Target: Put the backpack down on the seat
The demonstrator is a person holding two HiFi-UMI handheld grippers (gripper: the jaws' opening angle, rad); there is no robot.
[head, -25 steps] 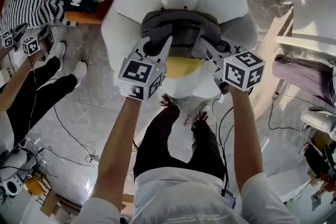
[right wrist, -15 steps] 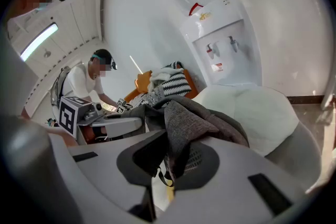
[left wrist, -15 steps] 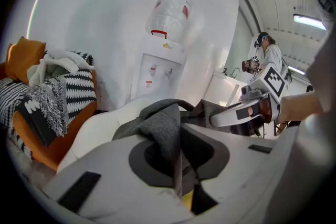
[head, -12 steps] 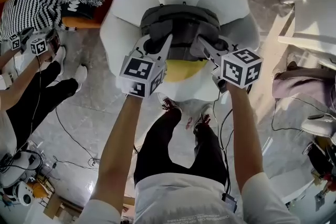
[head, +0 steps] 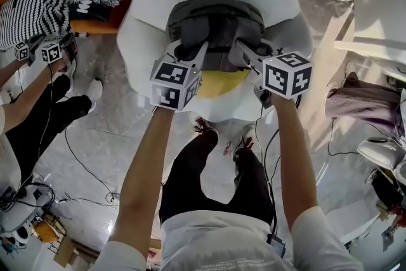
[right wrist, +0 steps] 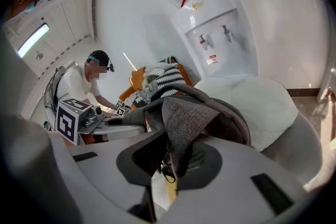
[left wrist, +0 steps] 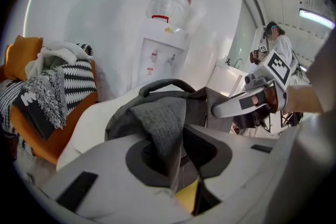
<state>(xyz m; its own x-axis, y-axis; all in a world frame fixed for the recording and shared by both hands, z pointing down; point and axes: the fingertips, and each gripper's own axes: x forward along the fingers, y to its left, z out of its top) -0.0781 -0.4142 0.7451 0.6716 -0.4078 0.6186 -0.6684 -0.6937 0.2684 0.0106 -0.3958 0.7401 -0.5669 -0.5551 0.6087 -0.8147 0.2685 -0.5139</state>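
A grey backpack (head: 216,25) rests on the white petal-shaped seat (head: 146,22), just behind its yellow centre cushion (head: 219,80). My left gripper (head: 187,52) is at the pack's near left side. A grey strap (left wrist: 163,123) runs between the jaws of my left gripper (left wrist: 181,162), which have just been opening and no longer pinch it. My right gripper (head: 255,54) is at the pack's near right side. In the right gripper view, the right gripper (right wrist: 173,168) is shut on the other grey strap (right wrist: 184,123). The pack's top handle (left wrist: 163,84) stands up.
An orange sofa (head: 95,22) piled with striped blankets (head: 38,6) stands at the left. A second person (head: 32,105) with small grippers stands beside it. A water dispenser (left wrist: 163,44) is behind the seat. Cables (head: 82,168) trail on the floor, and white furniture (head: 374,22) stands at the right.
Both grippers have sunk toward the seat with the backpack, which now sits lower and deeper among the petals. The person at the left has shifted slightly.
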